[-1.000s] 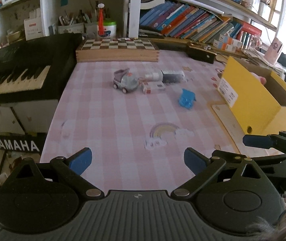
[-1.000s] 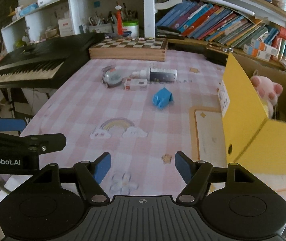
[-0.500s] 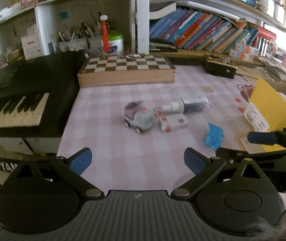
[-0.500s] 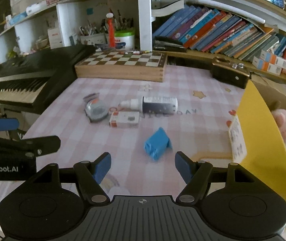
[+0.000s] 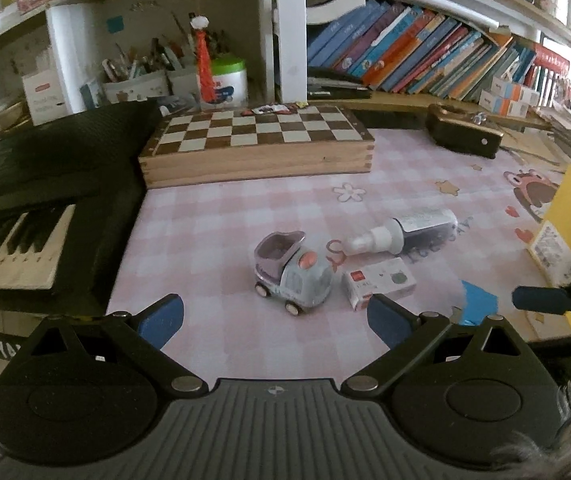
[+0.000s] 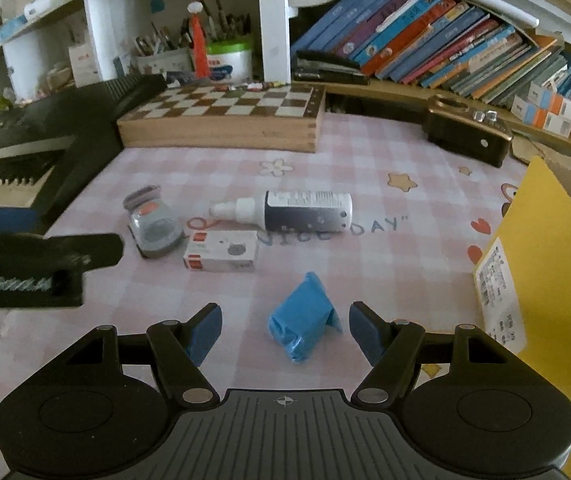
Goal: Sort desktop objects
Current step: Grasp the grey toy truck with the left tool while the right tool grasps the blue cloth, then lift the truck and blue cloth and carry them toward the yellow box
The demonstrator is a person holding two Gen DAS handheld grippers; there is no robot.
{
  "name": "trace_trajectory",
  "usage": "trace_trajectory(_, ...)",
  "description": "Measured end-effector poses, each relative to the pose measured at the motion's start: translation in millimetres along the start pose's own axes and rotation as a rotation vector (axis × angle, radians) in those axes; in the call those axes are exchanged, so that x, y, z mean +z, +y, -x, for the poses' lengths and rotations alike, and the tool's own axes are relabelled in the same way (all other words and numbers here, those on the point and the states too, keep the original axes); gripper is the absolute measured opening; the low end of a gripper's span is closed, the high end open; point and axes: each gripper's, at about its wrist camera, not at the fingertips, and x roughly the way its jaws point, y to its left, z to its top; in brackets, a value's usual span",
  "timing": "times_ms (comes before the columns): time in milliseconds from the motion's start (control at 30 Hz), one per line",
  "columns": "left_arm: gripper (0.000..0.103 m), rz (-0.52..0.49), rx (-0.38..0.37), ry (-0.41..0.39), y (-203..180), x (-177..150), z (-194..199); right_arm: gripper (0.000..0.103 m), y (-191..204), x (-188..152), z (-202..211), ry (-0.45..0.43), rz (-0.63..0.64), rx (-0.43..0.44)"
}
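Both claws have come fwd over the bench [image 5: 213, 216] since the earlier frames: the cluster of loose items, formerly far off mid-cloth, now sits close in front of each camera, and the rainbow print that lay near the claws is gone from view.

Left claw [image 5: 275, 318]: jaws wide, nothing between them. Toy car [image 5: 291, 274] lies just beyond the gap, slightly right of centre, on its wheels, not touched. Small white box [image 5: 379, 282] sits just right of the car, near the claw's right finger. Spray bottle [image 5: 403, 230] lies on its side farther back, nozzle pointing left.

Right claw [image 6: 285, 330]: jaws at a middling spread, empty. Blue packet [image 6: 305, 318] sits on the cloth squarely between the two fingertips, no pad contact visible on either side.

Yellow box [image 6: 541, 248] stands at the right edge of the bench, open top, well right of the cluster; presumably the sorting bin, though only its wall shows.

Non-task items at far side, undisturbed: chessboard [image 5: 257, 136], keyboard [image 5: 25, 208] at left.

Assessment: approach phase is nearly done, no item picked yet. Right claw looks lined up on the blue packet, so a close-and-lift seems the likely next step; left claw appears bound for the car. Risk: packet looks soft and crumpled, may slip or deform under the pads. All four items remain unsorted on the cloth.
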Motion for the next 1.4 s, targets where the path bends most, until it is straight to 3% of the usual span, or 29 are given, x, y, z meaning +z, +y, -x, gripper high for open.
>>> trace_trajectory(433, 0.094, -0.052, 0.003, 0.034, -1.1, 18.4, -64.1, 0.07, -6.7, 3.3, -28.1, 0.032, -0.013, -0.01)
trace_trajectory(767, 0.075, -0.078, -0.048, 0.078, -4.5, 16.8, -83.7, 0.045, -8.0, 3.5, -33.6, 0.04, 0.013, 0.012)
trace_trajectory(867, 0.061, -0.062, -0.08, 0.076, -3.6, 17.2, -83.7, 0.043, -8.6, 3.8, -33.6, 0.04, 0.021, 0.016)
trace_trajectory(1000, 0.061, -0.064, -0.053, 0.069, -5.6, 16.6, -78.7, 0.041, -8.8, 4.8, -31.7, 0.04, 0.019, 0.03)
trace_trajectory(1400, 0.061, 0.027, -0.106, -0.01, 0.2, 23.2, -8.5, 0.039, -14.1, 17.0, 3.1, -0.06, 0.005, 0.041)
